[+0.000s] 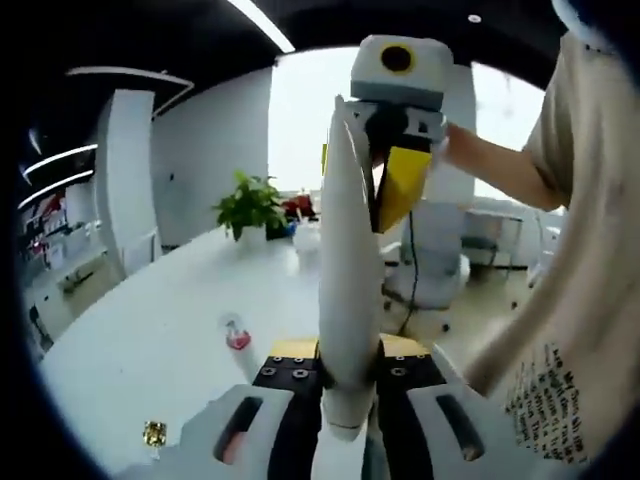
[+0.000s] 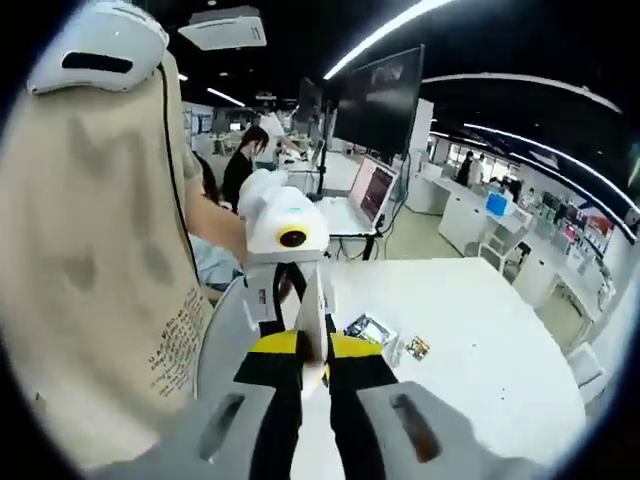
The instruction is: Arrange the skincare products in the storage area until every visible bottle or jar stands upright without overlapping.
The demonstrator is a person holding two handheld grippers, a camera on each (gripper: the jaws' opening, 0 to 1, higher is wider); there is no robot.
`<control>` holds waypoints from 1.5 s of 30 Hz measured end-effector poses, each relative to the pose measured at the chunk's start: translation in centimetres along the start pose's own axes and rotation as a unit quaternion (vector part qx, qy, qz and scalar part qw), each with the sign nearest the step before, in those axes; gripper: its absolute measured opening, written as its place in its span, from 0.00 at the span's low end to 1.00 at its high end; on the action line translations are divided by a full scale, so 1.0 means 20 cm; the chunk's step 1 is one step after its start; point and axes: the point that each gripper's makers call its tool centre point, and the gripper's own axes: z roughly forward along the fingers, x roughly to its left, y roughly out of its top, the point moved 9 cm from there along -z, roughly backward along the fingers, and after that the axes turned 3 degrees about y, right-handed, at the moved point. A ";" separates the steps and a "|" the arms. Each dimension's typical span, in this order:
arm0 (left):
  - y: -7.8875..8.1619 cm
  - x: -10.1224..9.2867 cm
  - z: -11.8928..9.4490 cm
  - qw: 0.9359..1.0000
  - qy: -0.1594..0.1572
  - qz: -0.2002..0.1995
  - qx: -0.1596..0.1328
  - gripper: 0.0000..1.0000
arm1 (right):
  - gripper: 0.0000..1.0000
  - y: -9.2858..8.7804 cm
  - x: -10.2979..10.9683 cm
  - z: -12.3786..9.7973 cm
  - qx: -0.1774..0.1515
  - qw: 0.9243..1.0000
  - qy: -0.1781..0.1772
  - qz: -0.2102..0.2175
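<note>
Left claw (image 1: 350, 400) shut on white tube (image 1: 348, 270); right claw (image 2: 312, 375) gripping its tip

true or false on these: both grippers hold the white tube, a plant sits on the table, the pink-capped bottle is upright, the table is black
1. Both grippers clamp the same tall white plastic tube. True: the left gripper and the right gripper each grip one end.
2. A green potted plant sits on the white table. True.
3. The small clear bottle with pink cap stands upright. False: it lies tipped on the table.
4. The table is black. False: it is white.
</note>
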 end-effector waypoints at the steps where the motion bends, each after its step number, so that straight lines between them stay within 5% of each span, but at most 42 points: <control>1: -0.01 0.00 0.01 1.000 0.000 0.015 0.002 0.17 | 0.06 0.00 0.01 0.00 0.022 1.000 0.005 -0.013; 17: -0.18 0.10 0.20 0.997 0.007 0.022 0.071 0.17 | 0.06 -0.19 -0.08 0.13 0.115 0.993 0.031 -0.024; 45: -0.68 0.26 0.56 0.994 -0.012 -0.004 0.109 0.17 | 0.06 -0.71 -0.24 0.45 0.235 0.970 0.060 -0.009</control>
